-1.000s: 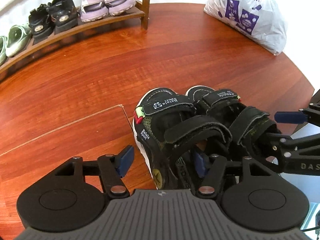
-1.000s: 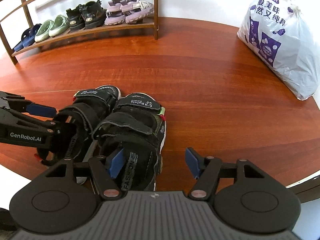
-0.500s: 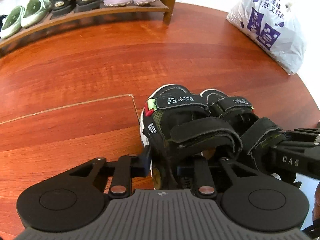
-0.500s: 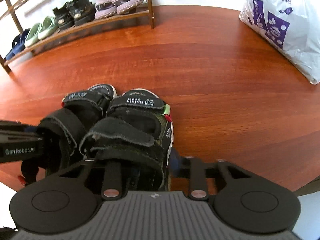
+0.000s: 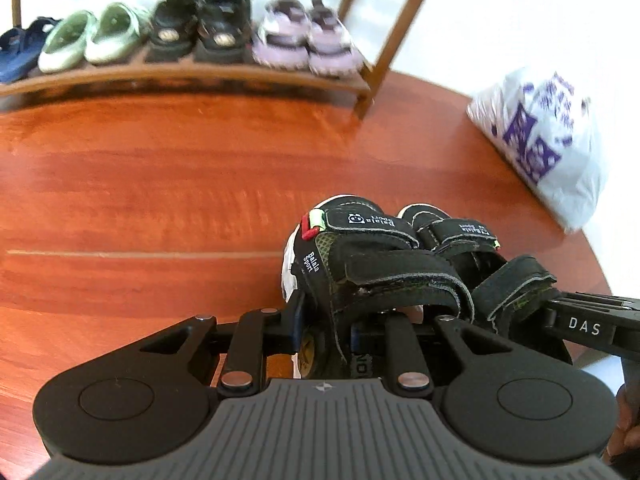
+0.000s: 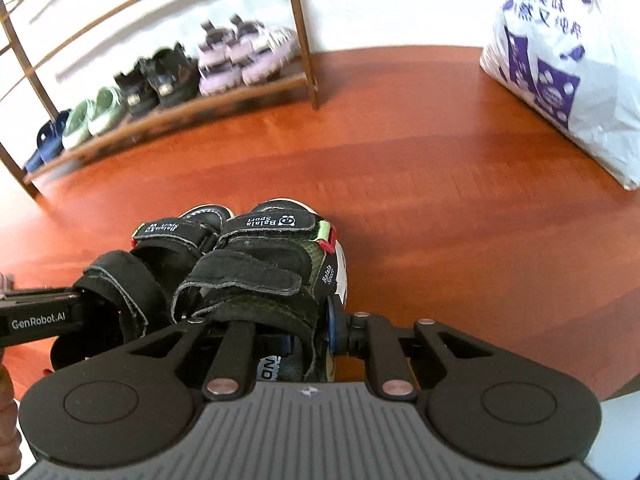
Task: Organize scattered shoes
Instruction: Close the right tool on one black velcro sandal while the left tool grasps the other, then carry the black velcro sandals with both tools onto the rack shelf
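A black sandal is clamped at its heel by each gripper, left (image 5: 326, 330) and right (image 6: 308, 330), well short of the shoe rack (image 5: 192, 76), where either sandal could be dropped should its soft heel strap slip.

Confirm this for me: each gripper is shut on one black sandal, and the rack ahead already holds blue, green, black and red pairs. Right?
Not quite. The last pair on the rack is lilac, not red, as the right wrist view shows. The rest stands: the left gripper and right gripper are each shut on one black sandal.
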`<state>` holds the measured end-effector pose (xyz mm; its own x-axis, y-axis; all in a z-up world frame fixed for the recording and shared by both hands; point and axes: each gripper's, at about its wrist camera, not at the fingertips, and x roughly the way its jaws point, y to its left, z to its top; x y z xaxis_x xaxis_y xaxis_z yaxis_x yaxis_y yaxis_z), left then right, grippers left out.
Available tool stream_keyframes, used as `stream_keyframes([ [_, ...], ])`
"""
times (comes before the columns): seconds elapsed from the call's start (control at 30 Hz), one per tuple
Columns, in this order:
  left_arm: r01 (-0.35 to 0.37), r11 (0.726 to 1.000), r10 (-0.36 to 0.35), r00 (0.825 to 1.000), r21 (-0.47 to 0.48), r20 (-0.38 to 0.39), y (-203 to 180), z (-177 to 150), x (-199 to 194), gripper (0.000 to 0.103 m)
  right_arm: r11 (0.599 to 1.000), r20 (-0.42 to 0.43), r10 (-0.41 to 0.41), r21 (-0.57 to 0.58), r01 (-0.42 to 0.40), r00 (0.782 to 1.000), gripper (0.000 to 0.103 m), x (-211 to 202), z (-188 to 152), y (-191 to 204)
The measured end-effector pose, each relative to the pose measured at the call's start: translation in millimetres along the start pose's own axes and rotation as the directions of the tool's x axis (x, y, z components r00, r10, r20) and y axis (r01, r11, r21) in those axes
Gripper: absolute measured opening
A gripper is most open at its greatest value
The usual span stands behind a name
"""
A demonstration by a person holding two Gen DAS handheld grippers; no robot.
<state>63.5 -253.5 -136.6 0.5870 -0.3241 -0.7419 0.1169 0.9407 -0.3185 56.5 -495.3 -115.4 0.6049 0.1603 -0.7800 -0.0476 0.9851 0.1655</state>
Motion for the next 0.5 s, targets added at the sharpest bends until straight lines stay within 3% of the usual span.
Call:
stream_keyframes([
  [0.33,-0.05,0.997,0.056,0.994,-0.061,0.099,17.4,58.6,-52.0,0.023,0.996,0.052,0.075,-0.048,-0.072,0.996,0.018,-26.0,72.1,47.1],
  [0.5,-0.057,0.998,0.062,0.985,-0.04,0.159,20.6,95.5,-70.2,0.025,0.994,0.102,0.08,-0.078,-0.072,0.992,0.019,-33.3,105.3,74.9],
])
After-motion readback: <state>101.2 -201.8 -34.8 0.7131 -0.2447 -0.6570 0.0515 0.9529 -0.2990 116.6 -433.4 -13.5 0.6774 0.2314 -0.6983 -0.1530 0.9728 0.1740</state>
